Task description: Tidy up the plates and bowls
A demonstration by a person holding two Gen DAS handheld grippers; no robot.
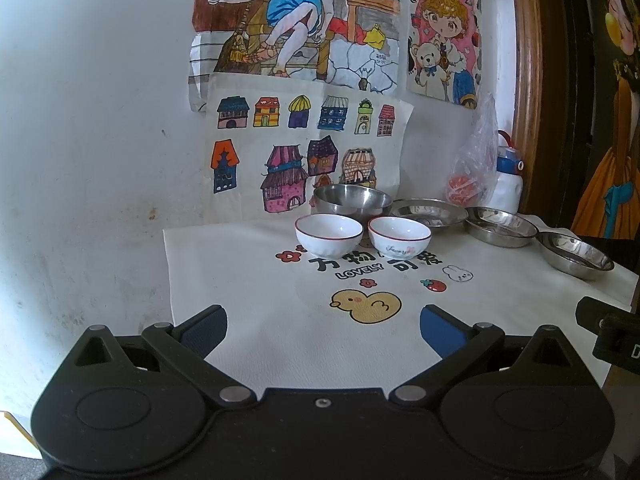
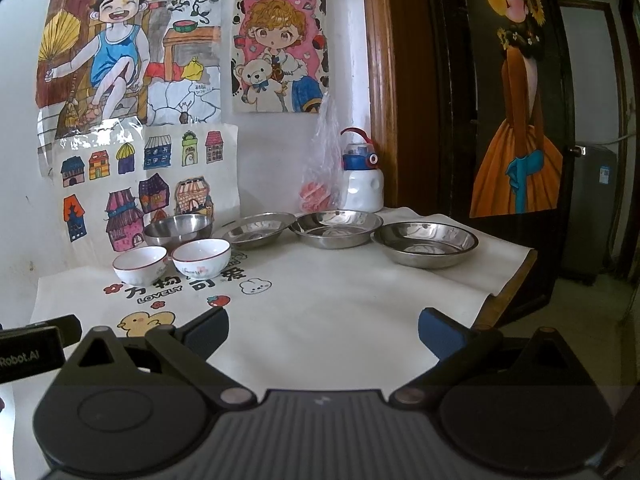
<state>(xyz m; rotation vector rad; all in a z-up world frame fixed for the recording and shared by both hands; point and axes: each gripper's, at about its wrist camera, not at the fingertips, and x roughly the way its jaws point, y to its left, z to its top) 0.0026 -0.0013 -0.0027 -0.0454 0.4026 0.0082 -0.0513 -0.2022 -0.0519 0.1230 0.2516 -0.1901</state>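
Observation:
Two white ceramic bowls with red rims stand side by side on the white printed cloth [image 1: 248, 280]: the left bowl [image 1: 329, 235] [image 2: 139, 264] and the right bowl [image 1: 399, 237] [image 2: 202, 255]. A steel bowl [image 1: 352, 199] [image 2: 178, 229] stands behind them by the wall. Three shallow steel plates run in a row to the right: the left plate [image 1: 429, 211] [image 2: 259, 229], the middle plate [image 1: 500, 225] [image 2: 336, 227] and the right plate [image 1: 575, 255] [image 2: 428, 242]. My left gripper [image 1: 323, 330] is open and empty, near the cloth's front. My right gripper [image 2: 323, 332] is open and empty too.
A white and blue bottle [image 2: 363, 178] and a clear plastic bag [image 2: 322, 172] with red contents stand at the back right corner. Drawings hang on the wall [image 1: 100, 120]. A wooden door frame [image 2: 386, 100] borders the right. The table edge [image 2: 516, 276] drops off at the right.

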